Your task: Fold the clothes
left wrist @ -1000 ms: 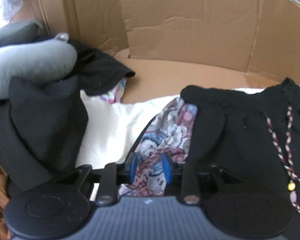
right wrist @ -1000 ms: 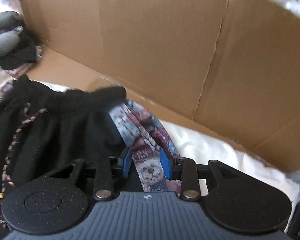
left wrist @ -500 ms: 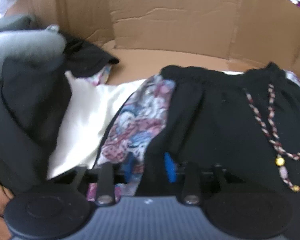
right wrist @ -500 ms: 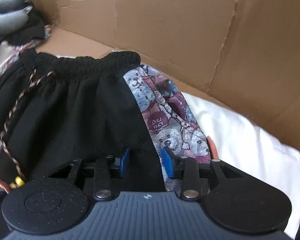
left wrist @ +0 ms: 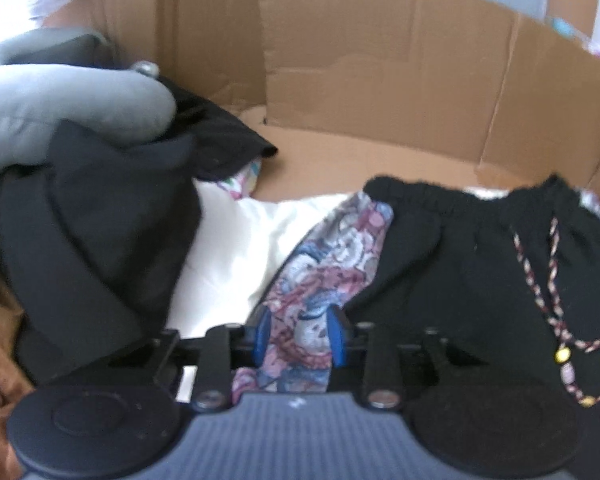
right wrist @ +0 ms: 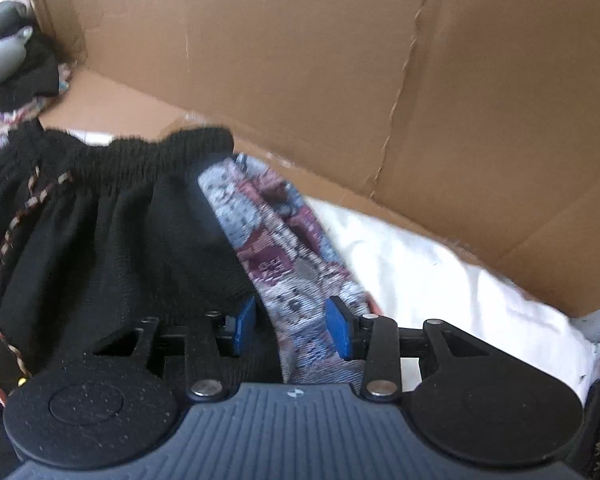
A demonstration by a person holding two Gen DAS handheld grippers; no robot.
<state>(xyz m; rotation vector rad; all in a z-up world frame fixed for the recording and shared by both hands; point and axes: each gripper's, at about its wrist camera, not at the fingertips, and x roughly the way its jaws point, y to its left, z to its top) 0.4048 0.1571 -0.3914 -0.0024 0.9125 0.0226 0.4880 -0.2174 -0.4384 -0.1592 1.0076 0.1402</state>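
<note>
Both tongs point(left wrist: 299, 336) point(right wrist: 291, 330) regripped the shorts' point(left wrist: 452, 264) patterned panels.

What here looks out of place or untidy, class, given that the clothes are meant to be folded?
The dark pile with a grey garment on top lies heaped and crumpled, not folded. The black shorts bunch at the waistband, and their braided drawstring trails loose.

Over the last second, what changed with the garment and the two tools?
Half a second ago black fabric covered both tools' gaps; now the patterned side panel again lies between the left tool fingers, and the right tool straddles the panel's other side. The black shorts shifted back and forth meanwhile. The clothes pile and cardboard box stayed put.
</note>
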